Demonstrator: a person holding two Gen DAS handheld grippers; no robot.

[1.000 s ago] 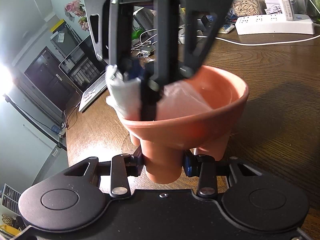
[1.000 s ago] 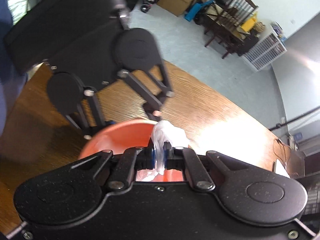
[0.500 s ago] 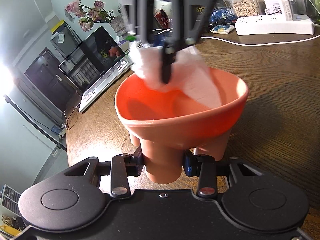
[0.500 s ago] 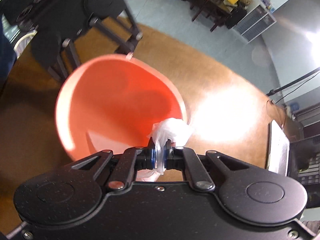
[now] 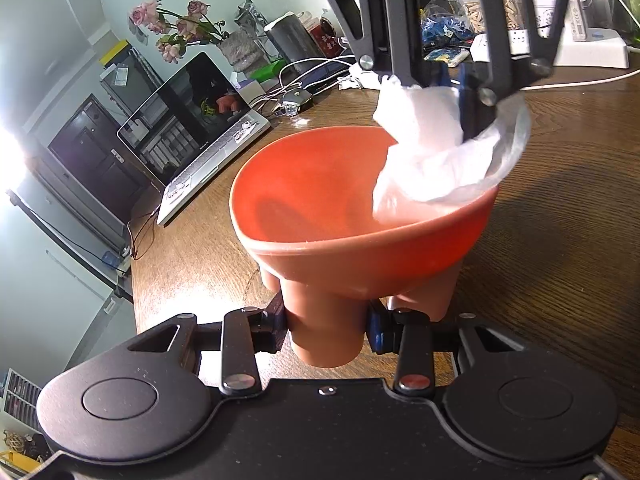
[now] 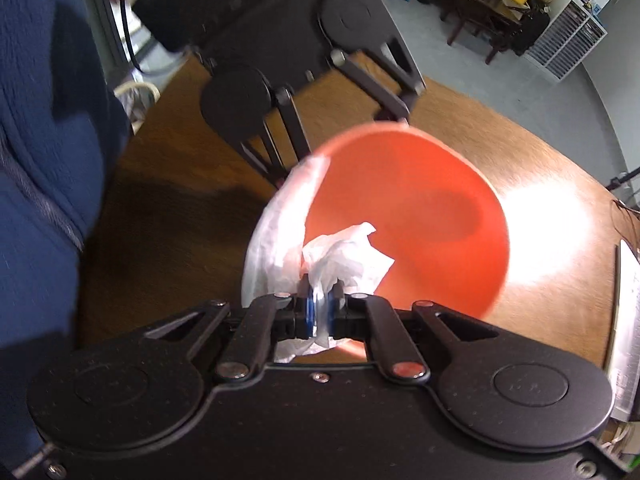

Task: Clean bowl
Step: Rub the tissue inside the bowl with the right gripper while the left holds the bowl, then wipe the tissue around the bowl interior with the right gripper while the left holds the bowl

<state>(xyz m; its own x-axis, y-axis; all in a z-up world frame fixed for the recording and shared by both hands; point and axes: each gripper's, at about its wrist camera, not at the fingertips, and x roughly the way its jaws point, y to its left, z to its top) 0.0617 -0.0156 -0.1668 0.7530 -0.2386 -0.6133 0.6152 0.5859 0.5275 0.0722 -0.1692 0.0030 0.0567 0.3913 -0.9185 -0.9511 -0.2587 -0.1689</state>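
Note:
An orange bowl [image 5: 320,208] on stubby legs is held up over the wooden table [image 5: 560,240]. My left gripper [image 5: 326,324] is shut on the bowl's nearest leg. Coming down from above, my right gripper [image 5: 452,80] is shut on a crumpled white tissue [image 5: 432,152]. The tissue lies against the bowl's inner wall and drapes over its far right rim. In the right wrist view, the tissue [image 6: 344,260] bunches in front of the right gripper [image 6: 320,312] at the near edge of the bowl [image 6: 420,208]. The left gripper's body [image 6: 304,92] shows beyond the bowl.
An open laptop [image 5: 192,128] stands at the left of the table, with a vase of pink flowers [image 5: 172,28] and cables [image 5: 304,80] behind it. A white power strip [image 5: 592,48] sits at the back right. A person's blue sleeve [image 6: 48,160] fills the left of the right wrist view.
My right gripper has swept the tissue from the bowl's left inner side across to its far right rim. The left gripper and the bowl have stayed still.

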